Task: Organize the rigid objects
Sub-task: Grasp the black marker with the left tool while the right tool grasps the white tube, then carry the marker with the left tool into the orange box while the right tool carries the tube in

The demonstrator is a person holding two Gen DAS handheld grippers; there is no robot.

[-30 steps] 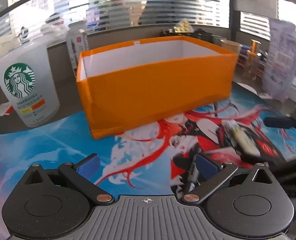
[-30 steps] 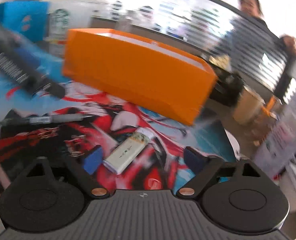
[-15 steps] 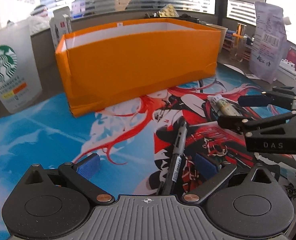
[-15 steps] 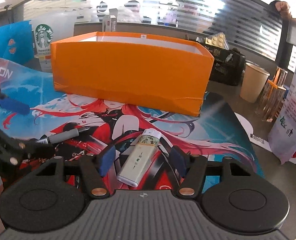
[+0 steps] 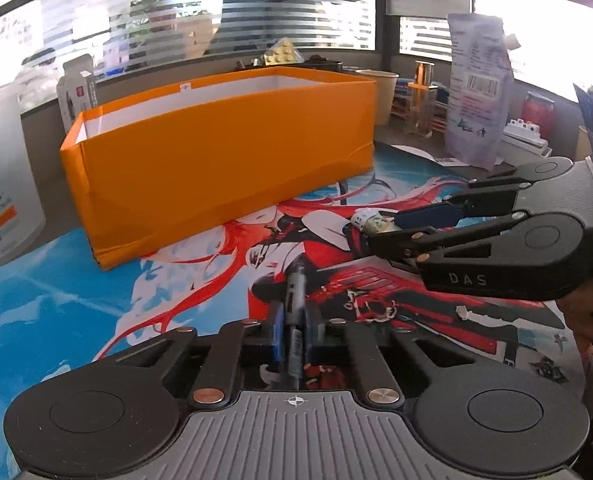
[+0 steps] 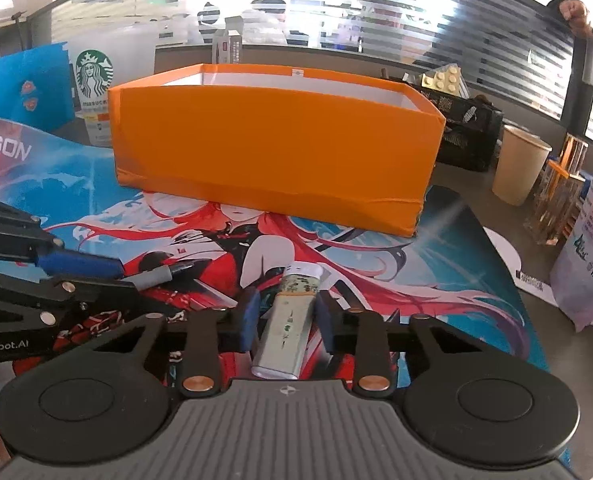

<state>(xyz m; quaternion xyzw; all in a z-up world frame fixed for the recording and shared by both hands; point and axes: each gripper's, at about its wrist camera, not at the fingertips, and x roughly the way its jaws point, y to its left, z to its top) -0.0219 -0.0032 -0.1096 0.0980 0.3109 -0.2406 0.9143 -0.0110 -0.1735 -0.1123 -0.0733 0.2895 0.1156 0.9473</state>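
Blue-padded left tongs (image 5: 295,334) tight around pen (image 5: 295,304); right tongs (image 6: 284,316) around lighter (image 6: 286,328).

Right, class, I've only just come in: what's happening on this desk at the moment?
A person is tidying small items with a hand-held gripper in each hand. The left hand-held gripper has closed on a dark marker pen lying on the printed desk mat. The right hand-held gripper sits around a small lighter, fingers close on either side. Both items are still down at mat level. The open orange box stands just behind them; whether anything is inside cannot be seen.
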